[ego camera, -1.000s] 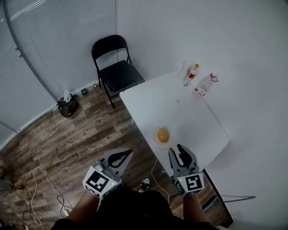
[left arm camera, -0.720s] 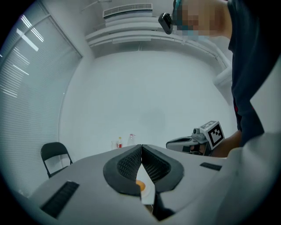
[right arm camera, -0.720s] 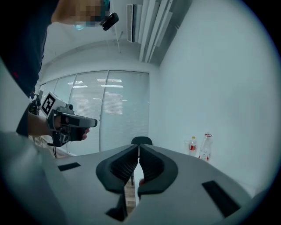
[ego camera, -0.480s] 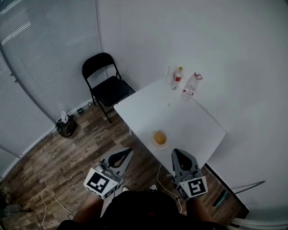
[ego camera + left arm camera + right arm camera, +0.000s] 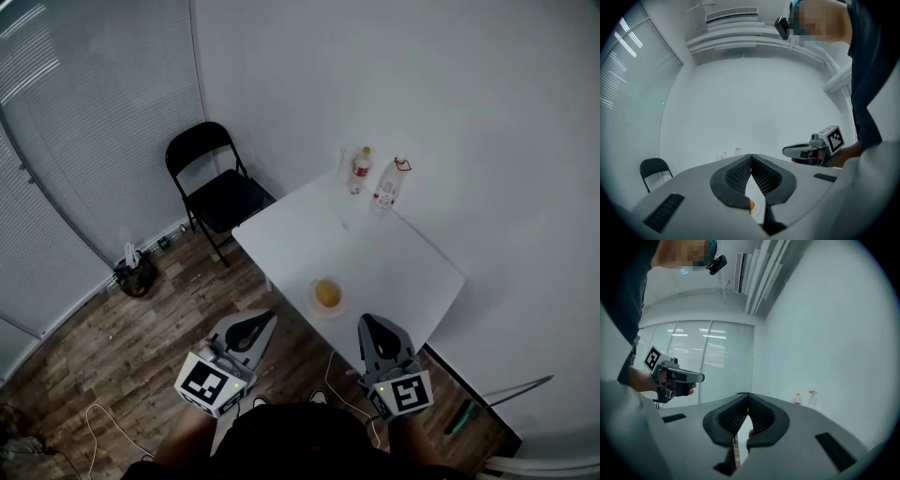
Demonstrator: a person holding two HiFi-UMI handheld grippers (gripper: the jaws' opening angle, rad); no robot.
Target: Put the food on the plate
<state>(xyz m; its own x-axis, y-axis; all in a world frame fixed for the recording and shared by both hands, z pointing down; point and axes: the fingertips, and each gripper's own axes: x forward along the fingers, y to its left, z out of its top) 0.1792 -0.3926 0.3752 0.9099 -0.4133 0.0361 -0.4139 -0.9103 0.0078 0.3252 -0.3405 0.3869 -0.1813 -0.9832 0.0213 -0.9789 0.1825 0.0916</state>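
Food [image 5: 327, 292], a small round orange thing, sits on a plate [image 5: 330, 313] out in front of both sets of fingers and well apart from them. It lies a bit closer to the right gripper [image 5: 368, 322] than to the left gripper [image 5: 265, 318]. The plate rests on the white surface [image 5: 394, 248], near the edge closest to the fingers.

Both pairs of fingers are closed tight with nothing between them. You can see this in the left gripper view [image 5: 751, 156] and in the right gripper view [image 5: 748, 394].

I think the food is already where it belongs. Some things could go wrong from here. The plate is close to the edge, so a bump from closed fingers could push it off onto the floor. The food looks round, so a poke could make it roll away. Closed fingers would also have to open before they could pick anything up.

Far past the fingers stand two bottles. One bottle [image 5: 360, 170] has a red label and the other bottle [image 5: 385, 193] looks clear, but the words are too small to read. Each gripper has a cube with black and white squares, not words. A black chair [image 5: 214, 192] stands off to the left of the fingers.
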